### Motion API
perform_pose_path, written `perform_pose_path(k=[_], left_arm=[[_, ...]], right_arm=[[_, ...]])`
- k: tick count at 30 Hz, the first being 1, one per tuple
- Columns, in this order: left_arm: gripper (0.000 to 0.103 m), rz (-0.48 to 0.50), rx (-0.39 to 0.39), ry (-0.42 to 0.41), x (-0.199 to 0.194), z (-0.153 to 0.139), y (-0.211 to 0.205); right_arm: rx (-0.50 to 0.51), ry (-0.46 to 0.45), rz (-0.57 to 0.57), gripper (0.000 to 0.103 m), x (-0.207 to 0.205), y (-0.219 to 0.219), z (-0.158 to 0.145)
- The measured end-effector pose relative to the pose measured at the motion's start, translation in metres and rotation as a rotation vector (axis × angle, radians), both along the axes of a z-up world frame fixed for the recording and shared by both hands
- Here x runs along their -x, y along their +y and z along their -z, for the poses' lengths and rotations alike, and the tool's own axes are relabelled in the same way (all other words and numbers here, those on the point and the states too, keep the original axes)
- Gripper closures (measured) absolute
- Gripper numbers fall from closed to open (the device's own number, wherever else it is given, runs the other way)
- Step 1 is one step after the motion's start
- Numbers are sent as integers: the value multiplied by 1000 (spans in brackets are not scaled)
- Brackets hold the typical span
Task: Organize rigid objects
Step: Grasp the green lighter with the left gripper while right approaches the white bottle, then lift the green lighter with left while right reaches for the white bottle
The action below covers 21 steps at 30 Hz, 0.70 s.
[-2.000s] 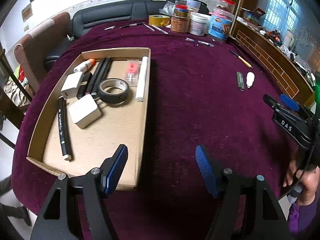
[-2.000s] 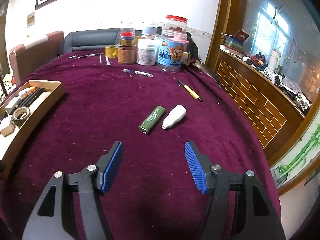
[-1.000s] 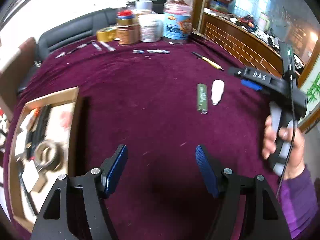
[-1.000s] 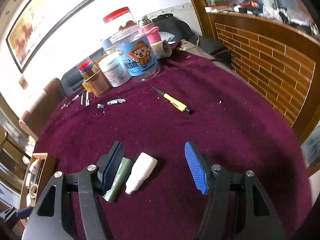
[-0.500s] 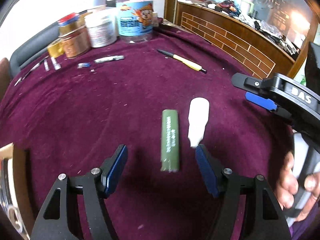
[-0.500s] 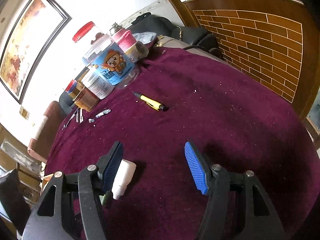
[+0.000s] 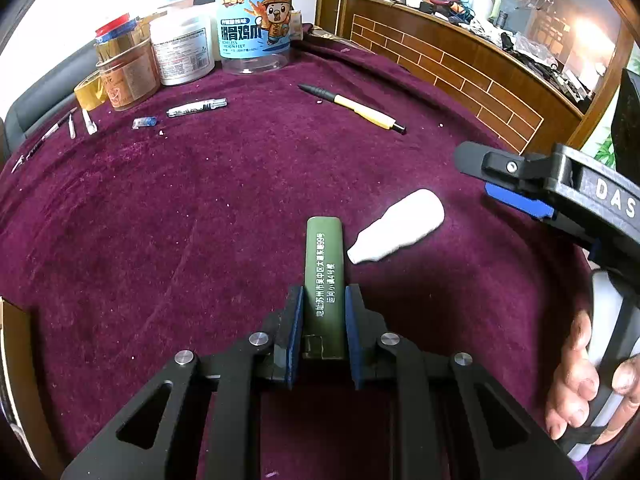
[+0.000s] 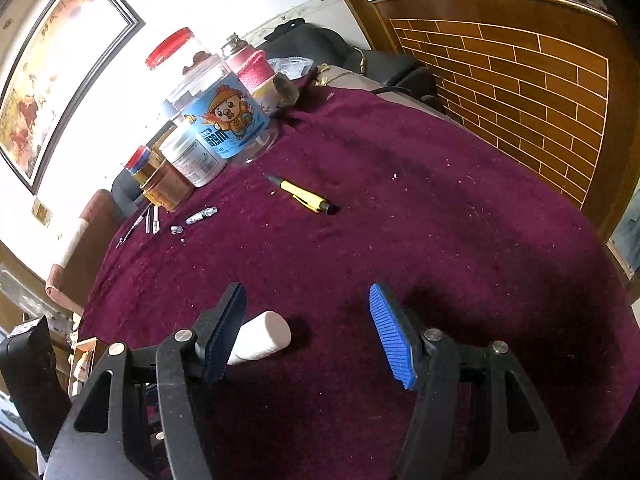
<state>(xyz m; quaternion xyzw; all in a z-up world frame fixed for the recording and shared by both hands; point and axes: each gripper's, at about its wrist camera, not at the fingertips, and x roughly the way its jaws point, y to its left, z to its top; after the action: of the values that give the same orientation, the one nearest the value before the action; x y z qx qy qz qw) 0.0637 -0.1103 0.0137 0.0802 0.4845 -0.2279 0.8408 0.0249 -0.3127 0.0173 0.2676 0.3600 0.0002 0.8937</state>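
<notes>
A green bar (image 7: 324,264) with white print lies on the maroon tablecloth (image 7: 160,220). My left gripper (image 7: 322,300) has its jaws closing on the bar's near end, and both blue pads press its sides. A white tapered piece (image 7: 400,230) rests just right of the bar. In the right wrist view the same white piece (image 8: 264,338) sits partly behind the left finger of my right gripper (image 8: 306,288), which stands open with bare cloth between its pads. That right gripper (image 7: 480,178) also shows at the right edge of the left wrist view.
A yellow pen (image 7: 360,110) lies farther back, with a silver pen (image 7: 196,107) and small bits to its left. Jars and tubs (image 7: 254,28) crowd the far edge. A hand (image 7: 580,380) grips the right tool. A cardboard tray edge (image 7: 8,320) shows at far left.
My left gripper swung right from the cardboard tray to the green bar and its jaws closed on it. The right gripper rolled and drew nearer the white piece.
</notes>
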Motion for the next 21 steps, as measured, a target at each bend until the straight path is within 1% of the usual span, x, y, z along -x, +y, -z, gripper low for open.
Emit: perform_pose_path(k=[2, 4, 6, 9, 11, 13, 16, 17, 18, 19, 20, 21], left_arm=[[83, -12, 5, -5, -3, 0, -2], [83, -18, -7, -18, -3, 0, -4], [87, -28, -11, -18, 0, 0, -3], [87, -64, 13, -10, 9, -5, 13], [87, -92, 21, -10, 20, -10, 31], [87, -107, 41, 2, 35, -16, 51], [87, -120, 55, 10, 64, -20, 79], [87, -131, 52, 12, 72, -20, 88], [87, -142, 50, 15, 75, -19, 93], [87, -160, 48, 19, 80, -17, 101], [87, -172, 49, 19, 80, -16, 105], [87, -190, 56, 19, 81, -14, 111]], right_arm=[[1, 3, 0, 40, 0, 0, 1], [1, 4, -7, 40, -1, 2, 2], [6, 7, -13, 40, -1, 2, 2], [6, 12, -27, 40, -2, 4, 4], [-1, 8, -40, 40, -2, 6, 4], [-44, -8, -73, 40, -3, 7, 5], [-216, -35, -166, 39, -10, 8, 13], [-273, -25, -204, 37, -15, 11, 19], [-305, -8, -230, 33, -20, 13, 24], [-331, 13, -259, 32, -24, 17, 29], [-332, 31, -293, 32, -26, 23, 32], [-308, 20, -328, 31, -25, 29, 28]])
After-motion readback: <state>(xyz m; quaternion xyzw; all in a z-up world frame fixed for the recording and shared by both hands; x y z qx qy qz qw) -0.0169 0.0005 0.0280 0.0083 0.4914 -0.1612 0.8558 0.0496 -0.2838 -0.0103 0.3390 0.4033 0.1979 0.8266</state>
